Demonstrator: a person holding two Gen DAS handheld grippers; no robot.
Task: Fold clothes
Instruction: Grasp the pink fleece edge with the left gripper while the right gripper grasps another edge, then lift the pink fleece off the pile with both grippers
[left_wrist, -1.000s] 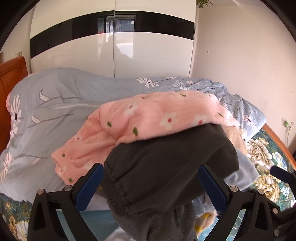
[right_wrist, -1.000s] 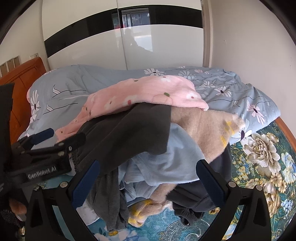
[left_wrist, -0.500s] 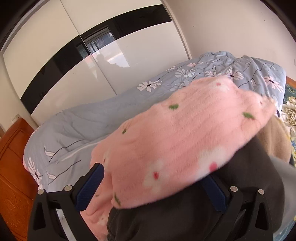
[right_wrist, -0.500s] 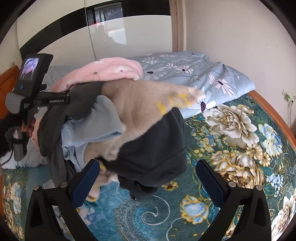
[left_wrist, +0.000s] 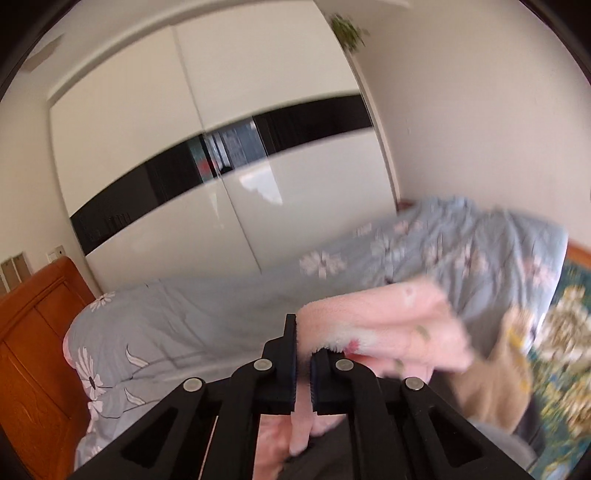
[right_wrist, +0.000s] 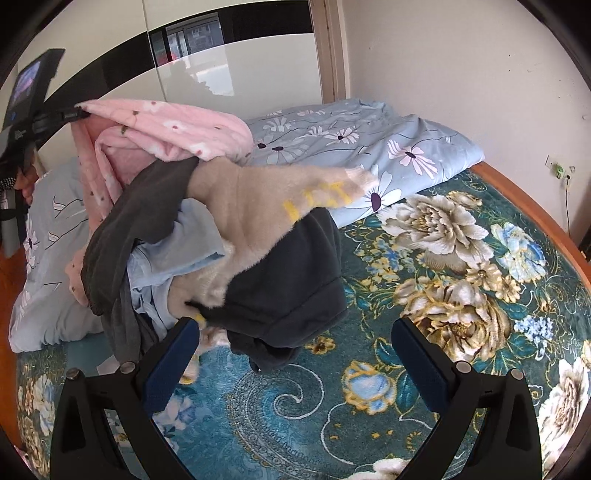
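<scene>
While the left gripper (left_wrist: 303, 363) clamps the pink garment (right_wrist: 173, 127) above the heap (right_wrist: 207, 236), step: separating one item; next: right gripper (right_wrist: 295, 354), jaws apart, takes another edge.

- Pink fleece garment (right_wrist: 173, 127): white flowers, small dark specks.
- Beige plush garment (right_wrist: 255, 206): yellow marks near the cuff.
- Dark grey trousers (right_wrist: 140, 225); charcoal garment (right_wrist: 291, 280); pale blue shirt (right_wrist: 188, 243).
- Quilt (right_wrist: 369, 144): blue-grey, white and pink daisies.
- Bedspread (right_wrist: 461, 295): teal, cream and blue peonies.
- Wardrobe (left_wrist: 229, 192): glossy white, black band.
- Headboard (left_wrist: 33, 354): orange-brown wood.
- Right gripper (right_wrist: 295, 360): black, blue pads.
</scene>
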